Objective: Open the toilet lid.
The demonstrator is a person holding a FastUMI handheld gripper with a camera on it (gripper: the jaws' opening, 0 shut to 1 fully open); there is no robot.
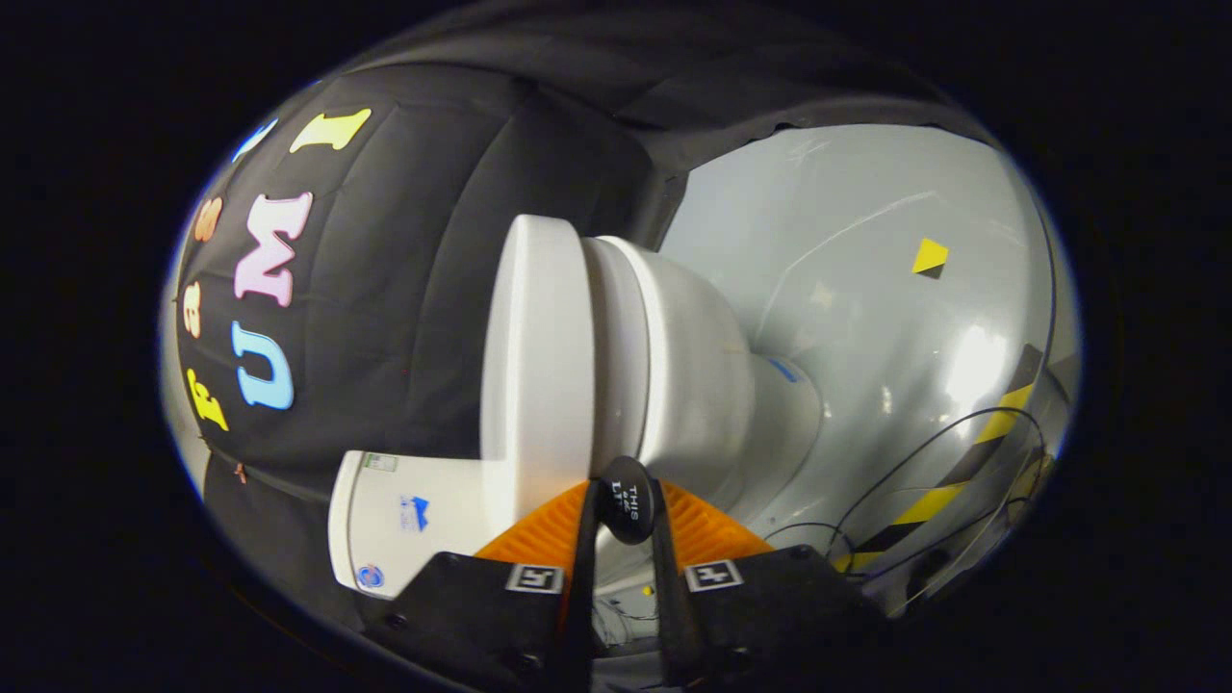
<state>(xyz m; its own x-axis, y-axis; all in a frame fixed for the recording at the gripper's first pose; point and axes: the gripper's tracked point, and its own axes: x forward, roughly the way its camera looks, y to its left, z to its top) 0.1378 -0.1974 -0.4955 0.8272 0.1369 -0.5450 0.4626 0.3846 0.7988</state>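
At the front edge of the toilet lid (535,366), a small black round tab (628,500) is pinched between both orange fingers (539,534) of the gripper (626,515), and it could be lost if pulled too sharply.

place: test booth | signs: black cloth wall (404,318); grey floor (866,318); hazard tape (962,481); loose cables (914,462); toilet (616,366)
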